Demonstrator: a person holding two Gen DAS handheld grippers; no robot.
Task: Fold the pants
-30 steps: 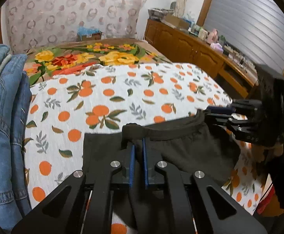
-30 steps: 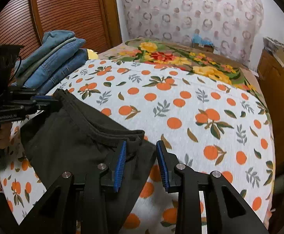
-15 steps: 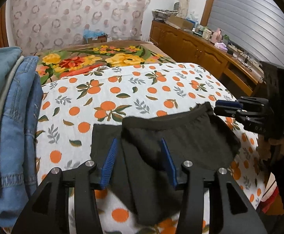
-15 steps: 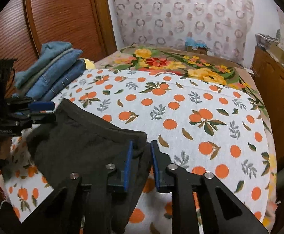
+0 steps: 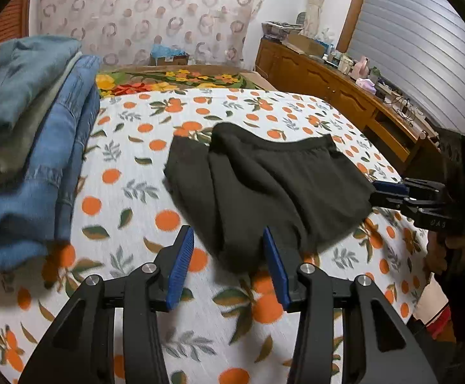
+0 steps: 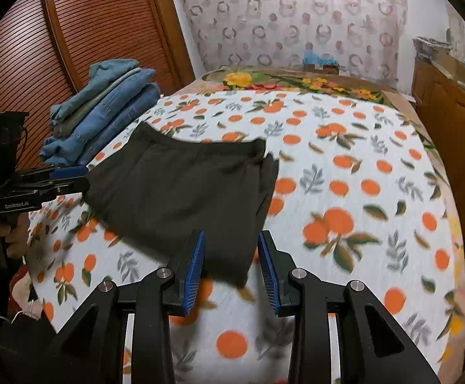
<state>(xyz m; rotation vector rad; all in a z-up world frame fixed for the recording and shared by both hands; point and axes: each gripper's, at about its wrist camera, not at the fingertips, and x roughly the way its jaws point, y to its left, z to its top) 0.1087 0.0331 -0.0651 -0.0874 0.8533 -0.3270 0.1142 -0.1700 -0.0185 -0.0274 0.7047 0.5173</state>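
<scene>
Since the pants [image 5: 264, 185] lie folded in a dark bundle on the orange-print bed [image 5: 130, 288], I judge the fold close to done. My left gripper [image 5: 229, 264] has its blue fingers [image 5: 181, 265] spread apart with nothing between them, the bundle's near corner just beyond. My right gripper [image 6: 231, 264] is likewise spread and empty, the opposite near corner just ahead. The long axis seems to run from one gripper across to the other, waistband on the far edge. Neither gripper is clearly nearer. From the left view, a lower layer pokes out at the bundle's far left; from the right, that layer shows along the right edge instead. A jeans pile [image 6: 104, 112] sits left, apart from the pants.
</scene>
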